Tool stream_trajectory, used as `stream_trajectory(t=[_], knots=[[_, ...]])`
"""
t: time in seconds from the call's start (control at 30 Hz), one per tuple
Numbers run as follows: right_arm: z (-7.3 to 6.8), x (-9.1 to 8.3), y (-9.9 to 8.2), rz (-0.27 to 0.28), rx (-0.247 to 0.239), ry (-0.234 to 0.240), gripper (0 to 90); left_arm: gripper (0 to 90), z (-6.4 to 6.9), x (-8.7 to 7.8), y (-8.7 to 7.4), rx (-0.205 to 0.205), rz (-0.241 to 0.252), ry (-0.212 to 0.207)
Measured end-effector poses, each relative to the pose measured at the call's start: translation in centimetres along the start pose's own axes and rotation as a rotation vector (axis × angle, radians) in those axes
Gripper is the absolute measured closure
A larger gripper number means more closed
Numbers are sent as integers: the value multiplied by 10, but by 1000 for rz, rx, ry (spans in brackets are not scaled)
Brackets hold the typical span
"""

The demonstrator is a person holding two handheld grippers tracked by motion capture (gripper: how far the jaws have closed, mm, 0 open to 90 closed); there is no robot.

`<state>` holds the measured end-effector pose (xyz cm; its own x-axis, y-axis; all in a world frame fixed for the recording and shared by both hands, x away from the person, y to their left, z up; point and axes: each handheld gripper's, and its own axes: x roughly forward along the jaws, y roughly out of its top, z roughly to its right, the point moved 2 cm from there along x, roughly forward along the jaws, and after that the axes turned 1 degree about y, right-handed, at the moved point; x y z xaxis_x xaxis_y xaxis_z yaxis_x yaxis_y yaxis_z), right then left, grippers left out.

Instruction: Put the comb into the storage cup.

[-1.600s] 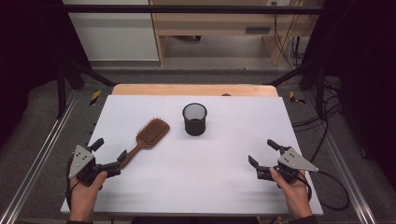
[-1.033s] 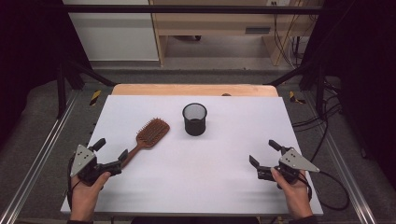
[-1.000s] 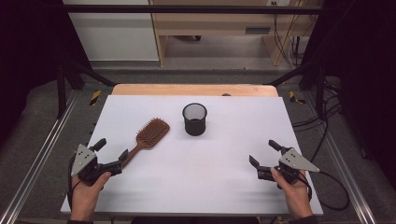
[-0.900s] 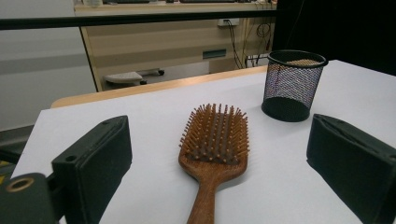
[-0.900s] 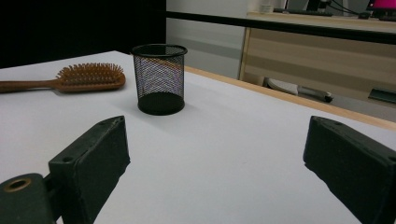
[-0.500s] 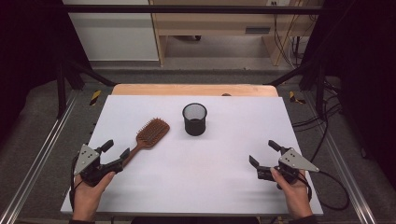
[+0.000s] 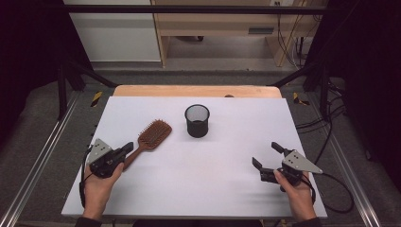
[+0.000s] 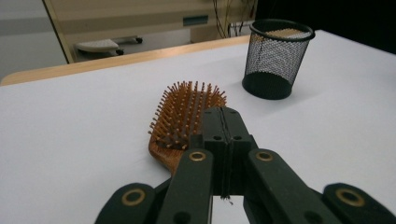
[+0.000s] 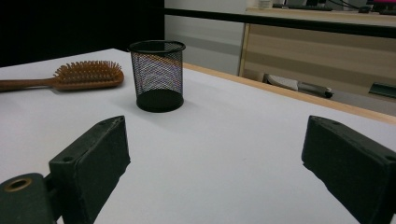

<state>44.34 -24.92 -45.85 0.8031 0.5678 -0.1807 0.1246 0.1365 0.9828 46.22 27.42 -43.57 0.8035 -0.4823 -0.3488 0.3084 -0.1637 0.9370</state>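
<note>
A wooden hairbrush [image 7: 153, 134] lies bristles-up on the white table [image 7: 213, 189], left of a black mesh cup [image 7: 196, 120]. My left gripper [image 7: 128, 147] sits at the end of the brush handle. Its jaws have just been closing and now meet pad to pad. In the left gripper view the gripper [image 8: 223, 112] hides the handle, nothing shows between the pads, and the brush head [image 8: 187, 112] and cup [image 8: 275, 58] lie beyond. My right gripper [image 7: 266, 155] rests open at the front right. The right gripper view shows its jaws [image 9: 215, 154] wide apart and empty, facing the cup [image 9: 158, 74] and brush [image 9: 88, 74].
A wooden strip [image 7: 198, 91] runs along the table's far edge. Metal rails [image 7: 42, 161] flank the table and cables [image 7: 331, 142] trail on the floor at the right. Pale wooden furniture [image 7: 222, 23] stands behind.
My left gripper's jaws have gone from wide open to shut beside the brush handle, and the hand edged slightly toward it. The right gripper, brush and cup have not moved.
</note>
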Motion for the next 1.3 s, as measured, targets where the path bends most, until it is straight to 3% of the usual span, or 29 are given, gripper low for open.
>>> stream_trajectory(t=[0.37, 0.47, 0.53, 0.6, 0.67, 0.87, 1.3], knots=[[-1, -1, 1, 4, -3, 3, 81, 900, -14, 51, 14, 30, -159, -17], [0, -1, 0, 3, -4, 4, 81, 900, -16, 65, 20, 29, -184, -21], [0, -1, 1, 4, -2, 5, 82, 900, -16, 75, 24, 50, -203, -12], [-1, -1, 1, 6, -3, 7, 83, 900, -17, 82, 27, 30, -210, -26], [-1, -1, 1, 6, -7, 10, 83, 900, -18, 93, 29, 40, -239, -31], [-1, -1, 1, 3, -9, 13, 84, 900, -24, 109, 32, 33, -251, -14], [-2, -2, 1, 5, -7, 15, 84, 900, -24, 123, 32, 47, -281, -9]])
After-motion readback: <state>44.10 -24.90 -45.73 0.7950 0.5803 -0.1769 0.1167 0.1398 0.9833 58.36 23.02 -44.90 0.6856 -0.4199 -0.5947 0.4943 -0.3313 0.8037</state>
